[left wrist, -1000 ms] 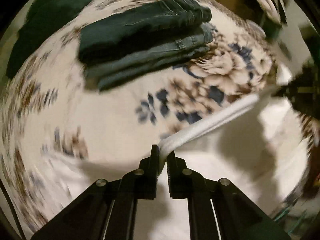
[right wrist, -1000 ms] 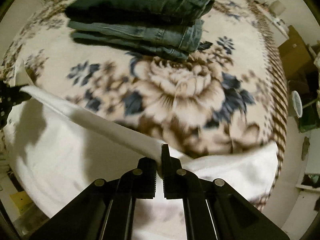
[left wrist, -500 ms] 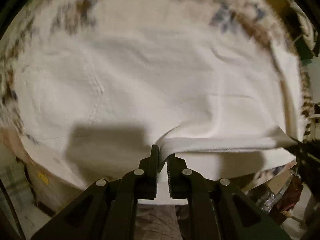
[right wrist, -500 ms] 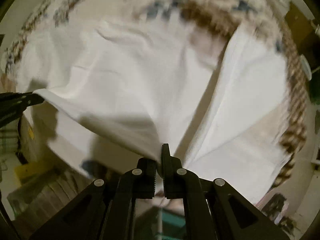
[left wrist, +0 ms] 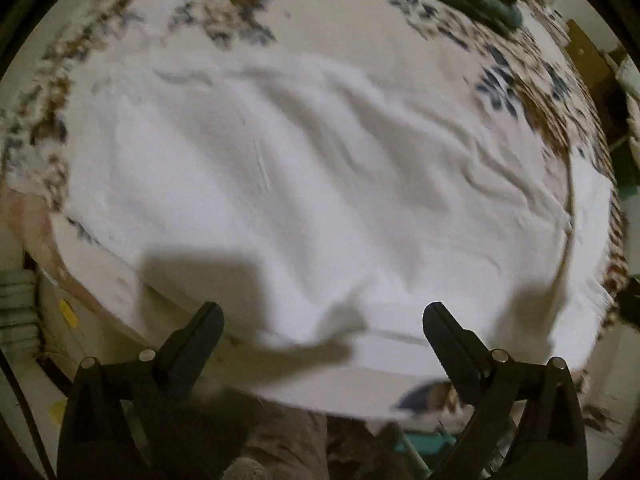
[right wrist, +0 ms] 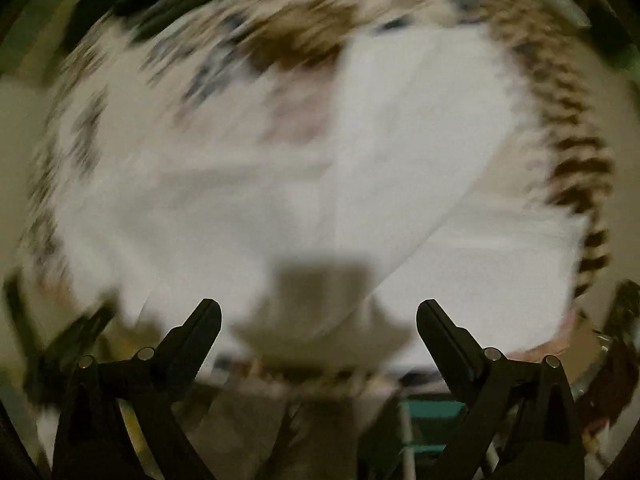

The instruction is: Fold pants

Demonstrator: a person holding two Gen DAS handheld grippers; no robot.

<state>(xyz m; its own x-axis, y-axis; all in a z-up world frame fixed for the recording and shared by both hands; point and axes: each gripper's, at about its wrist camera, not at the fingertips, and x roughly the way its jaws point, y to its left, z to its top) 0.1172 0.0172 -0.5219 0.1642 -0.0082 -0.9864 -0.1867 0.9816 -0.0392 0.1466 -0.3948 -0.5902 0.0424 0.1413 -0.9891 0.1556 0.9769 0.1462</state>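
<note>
Fold laid: L gripper point(left wrist: 322, 316) & R gripper point(right wrist: 318, 314) jaws opening, empty, over white pants point(left wrist: 300, 184); next, re-grip an edge.

Floral blanket point(left wrist: 240, 28) in cream, brown and navy covering the bed, dim warm light casting hard shadows, brown cardboard box point(left wrist: 580, 52) sitting at upper right, teal object point(right wrist: 434, 410) showing below the bed edge
</note>
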